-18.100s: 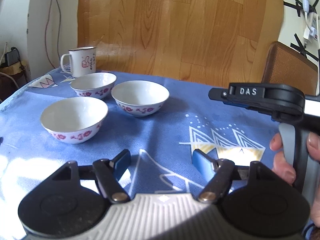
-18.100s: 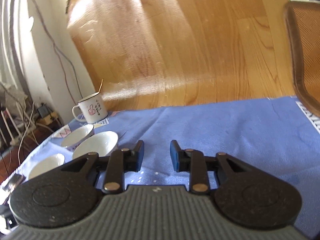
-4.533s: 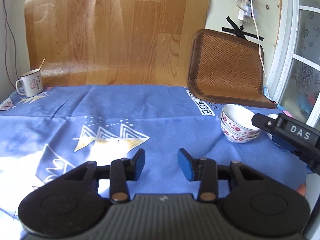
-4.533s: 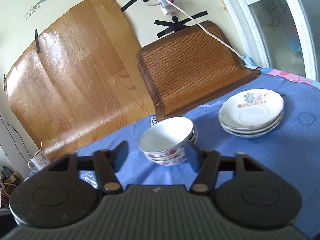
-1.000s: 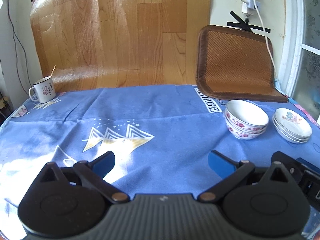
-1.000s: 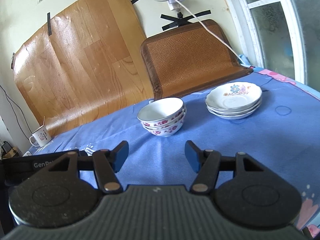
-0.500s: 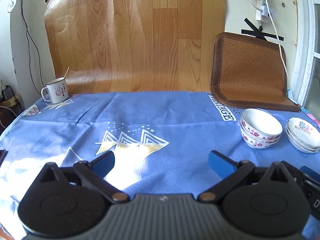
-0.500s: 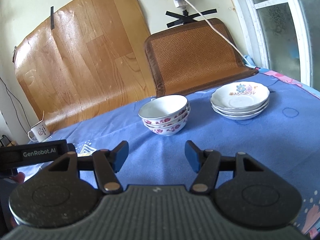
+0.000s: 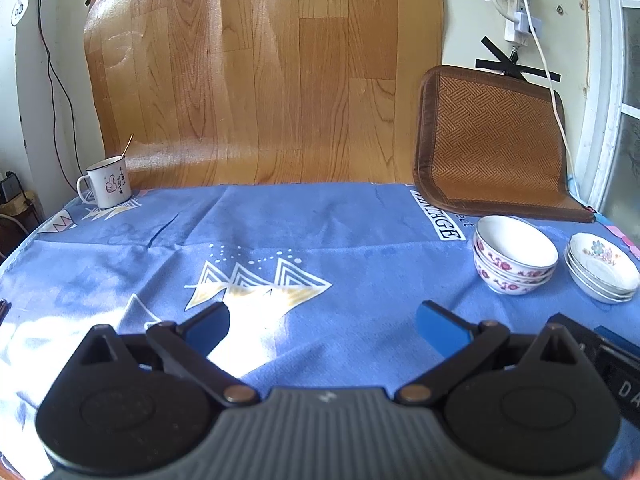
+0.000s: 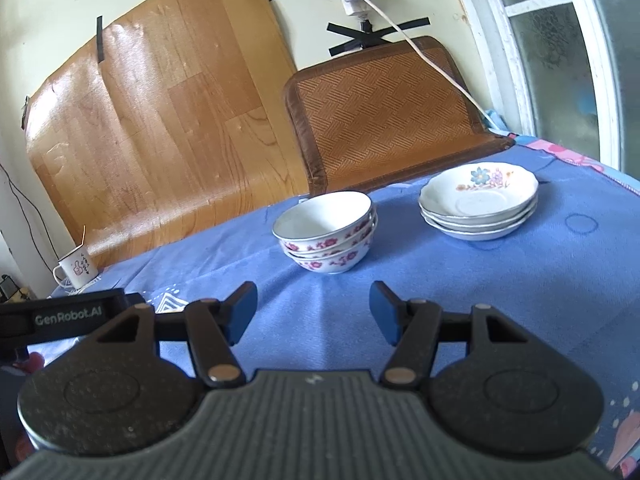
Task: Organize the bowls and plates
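A stack of white bowls with red flowers [image 9: 515, 255] stands on the blue tablecloth [image 9: 304, 236] at the right; it also shows in the right wrist view [image 10: 329, 232]. A stack of white flowered plates [image 9: 602, 266] stands just right of it, also seen in the right wrist view [image 10: 479, 200]. My left gripper [image 9: 323, 330] is wide open and empty, well back and left of the stacks. My right gripper [image 10: 313, 312] is open and empty, a short way in front of the bowls.
A white mug [image 9: 106, 187] with a spoon stands at the table's far left corner. A woven brown mat [image 9: 492, 140] leans on the wall behind the stacks. A wood-pattern sheet [image 9: 264, 72] covers the wall. A window [image 10: 560, 48] is at the right.
Both grippers have drawn back from the stacks and risen a little over the last second. The left gripper stays wide open, the right open. The stacks have not moved.
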Tool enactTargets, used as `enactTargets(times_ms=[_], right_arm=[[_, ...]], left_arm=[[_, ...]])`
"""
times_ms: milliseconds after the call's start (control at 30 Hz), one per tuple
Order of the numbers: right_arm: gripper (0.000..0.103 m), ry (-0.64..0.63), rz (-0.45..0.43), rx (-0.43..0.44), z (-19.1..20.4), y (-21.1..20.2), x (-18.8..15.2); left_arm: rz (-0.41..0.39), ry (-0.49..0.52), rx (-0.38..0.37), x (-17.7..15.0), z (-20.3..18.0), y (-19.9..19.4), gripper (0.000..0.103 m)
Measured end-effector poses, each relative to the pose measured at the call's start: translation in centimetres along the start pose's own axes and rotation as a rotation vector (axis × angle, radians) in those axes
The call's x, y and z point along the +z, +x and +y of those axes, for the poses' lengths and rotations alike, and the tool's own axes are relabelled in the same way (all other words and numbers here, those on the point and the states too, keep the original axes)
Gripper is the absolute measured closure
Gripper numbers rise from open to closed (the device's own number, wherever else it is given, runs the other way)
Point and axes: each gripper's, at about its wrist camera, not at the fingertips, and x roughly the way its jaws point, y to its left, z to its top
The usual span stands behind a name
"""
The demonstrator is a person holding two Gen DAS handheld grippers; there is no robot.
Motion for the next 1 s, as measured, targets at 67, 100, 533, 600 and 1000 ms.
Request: enactTargets(times_ms=[67, 100, 533, 600, 1000], right_arm=[[0.038, -0.008, 0.007, 0.003, 0.20, 0.00, -0.15], [0.038, -0.012, 0.006, 0.005, 0.32, -0.06, -0.22], [0.038, -0.004, 0.001, -0.006, 0.44, -0.53, -0.21], [0.038, -0.005, 0.000, -0.005, 0.47, -0.54, -0.23], [0.038, 0.002, 0.001, -0.001, 0.35, -0.79, -0.37]], left_arm=[[0.001, -0.005, 0.000, -0.03, 0.07, 0.00, 0.000], [0.004, -0.007, -0.001, -0.03, 0.11, 0.01, 0.000], [0.067, -0.027, -0.009, -0.35, 0.49, 0.53, 0.000], [0.067, -0.022, 0.002, -0.41, 0.42, 0.51, 0.000], [0.085, -0.015, -0.017, -0.53, -0.03, 0.67, 0.000]])
